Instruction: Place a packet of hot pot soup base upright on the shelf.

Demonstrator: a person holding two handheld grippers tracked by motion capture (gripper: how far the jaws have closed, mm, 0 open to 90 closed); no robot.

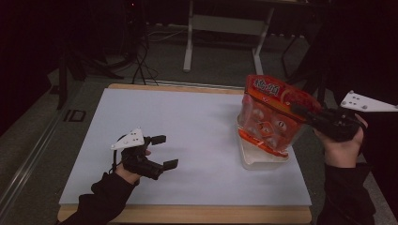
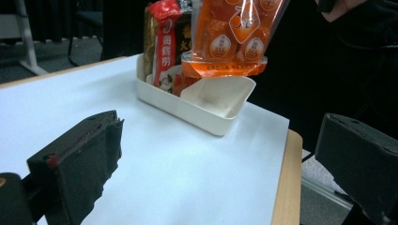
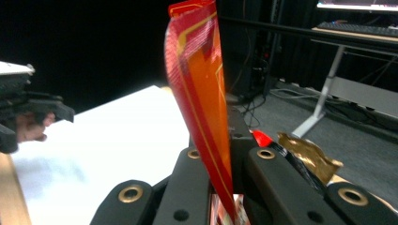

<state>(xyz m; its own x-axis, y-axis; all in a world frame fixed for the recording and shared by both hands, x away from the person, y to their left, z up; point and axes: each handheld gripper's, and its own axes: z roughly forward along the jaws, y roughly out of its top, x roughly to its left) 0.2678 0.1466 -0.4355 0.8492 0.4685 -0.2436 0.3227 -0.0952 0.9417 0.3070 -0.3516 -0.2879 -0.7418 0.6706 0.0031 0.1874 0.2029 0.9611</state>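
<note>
one orange packet (image 1: 272, 117), one tray (image 1: 263, 161)

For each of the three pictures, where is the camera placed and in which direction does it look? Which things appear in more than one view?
High view: above the person's side, looking forward and down on the table; both forearms, the left gripper and the right gripper show.
Left gripper view: on the left gripper, looking across the table to the white tray; its open jaws show.
Right gripper view: on the right gripper, looking along its jaws shut on the orange bag.
Shared: all three show the orange bag.
</note>
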